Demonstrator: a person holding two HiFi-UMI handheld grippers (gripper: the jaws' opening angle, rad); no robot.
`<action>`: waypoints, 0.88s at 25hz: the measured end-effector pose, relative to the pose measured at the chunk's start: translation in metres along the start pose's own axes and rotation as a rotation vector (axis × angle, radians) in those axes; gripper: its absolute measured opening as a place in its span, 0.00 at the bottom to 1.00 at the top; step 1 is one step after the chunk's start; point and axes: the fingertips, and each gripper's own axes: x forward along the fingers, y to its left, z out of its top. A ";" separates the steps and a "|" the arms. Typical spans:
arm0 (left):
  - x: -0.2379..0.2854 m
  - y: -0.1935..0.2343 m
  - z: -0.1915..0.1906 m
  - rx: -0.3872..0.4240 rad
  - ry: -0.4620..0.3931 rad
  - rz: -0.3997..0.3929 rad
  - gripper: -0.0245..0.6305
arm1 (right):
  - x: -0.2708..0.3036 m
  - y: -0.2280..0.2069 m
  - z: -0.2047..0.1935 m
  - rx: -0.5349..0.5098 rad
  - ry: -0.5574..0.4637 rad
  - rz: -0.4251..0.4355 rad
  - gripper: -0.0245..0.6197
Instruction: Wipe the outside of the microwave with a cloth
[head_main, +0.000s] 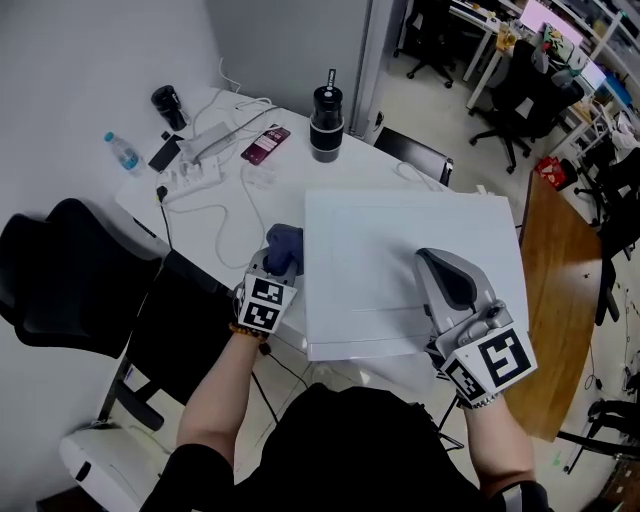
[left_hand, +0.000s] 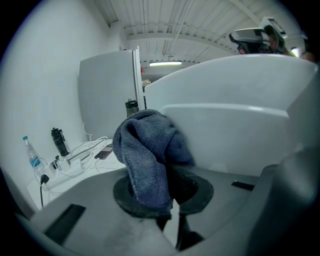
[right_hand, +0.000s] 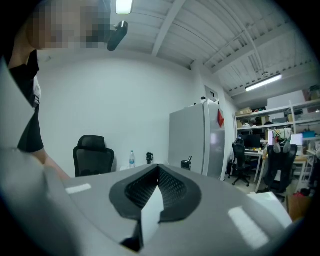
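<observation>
I'm pinching the cloth (head_main: 287, 240) in my left gripper (head_main: 281, 260), jaws nearly closed on it, right beside the microwave (head_main: 400, 250), at its left wall near the top edge. My right gripper (head_main: 428, 258) is sitting over the top, jaws fully together and empty. I'm judging the side wipe is in hand. Next I'm needing steady pressure while dragging the cloth along that wall.

White wall (head_main: 60, 60); white table (head_main: 285, 190); black chair (head_main: 60, 270) beside; wooden desk (head_main: 555, 300); ceiling strip light (left_hand: 165, 63).
</observation>
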 end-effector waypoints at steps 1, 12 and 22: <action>0.002 0.001 0.000 -0.002 0.003 0.002 0.12 | -0.002 -0.002 0.000 0.001 -0.003 -0.006 0.04; 0.011 0.013 0.007 -0.021 0.034 0.047 0.12 | -0.023 -0.012 0.003 0.012 -0.024 -0.055 0.04; -0.014 0.025 0.029 -0.025 -0.017 0.091 0.12 | -0.039 -0.012 0.002 0.025 -0.033 -0.077 0.04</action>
